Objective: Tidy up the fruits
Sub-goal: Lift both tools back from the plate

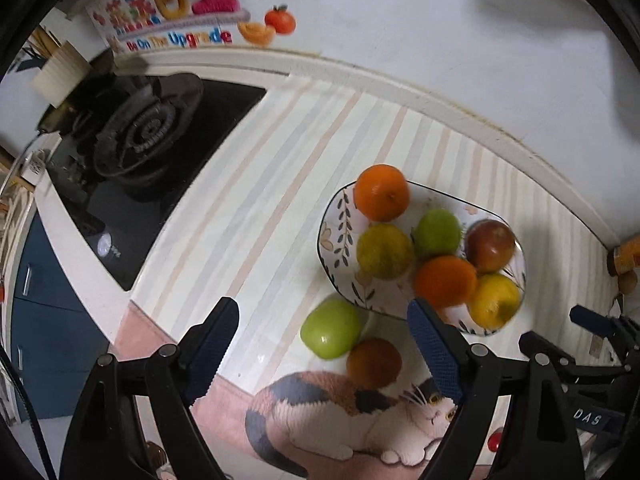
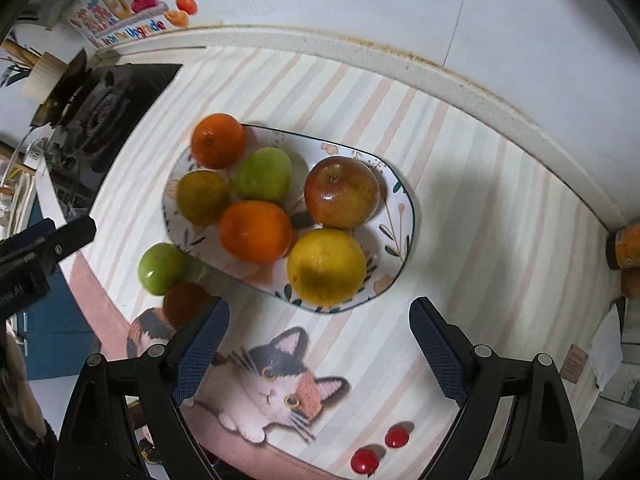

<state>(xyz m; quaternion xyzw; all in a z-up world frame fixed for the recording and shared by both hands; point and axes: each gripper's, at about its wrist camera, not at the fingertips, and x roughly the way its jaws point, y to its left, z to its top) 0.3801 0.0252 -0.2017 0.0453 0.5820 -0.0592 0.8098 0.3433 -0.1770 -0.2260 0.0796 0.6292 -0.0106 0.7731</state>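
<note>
Striped cloth with a cat printed on it covers the counter (image 2: 460, 184) beside a gas hob (image 1: 144, 136). Both tools hang above it, pointing steeply down: the left gripper (image 1: 324, 344) and the right gripper (image 2: 320, 340) each stand spread wide with nothing between the pads.

Taking the oval plate (image 2: 400, 196) as landmark, six fruits sit on it, among them a red apple (image 2: 342, 192) with its stem end up and a yellow citrus (image 2: 326, 266) at the near rim. Just off the plate's hob-side edge lie a green apple (image 1: 330, 328) and a darker orange fruit (image 1: 374, 362), touching each other (round things, no real long axis; the plate's runs from hob to far corner).

My worry: nudging one stray would roll the other toward the counter's edge, and the crowded plate leaves little room.
</note>
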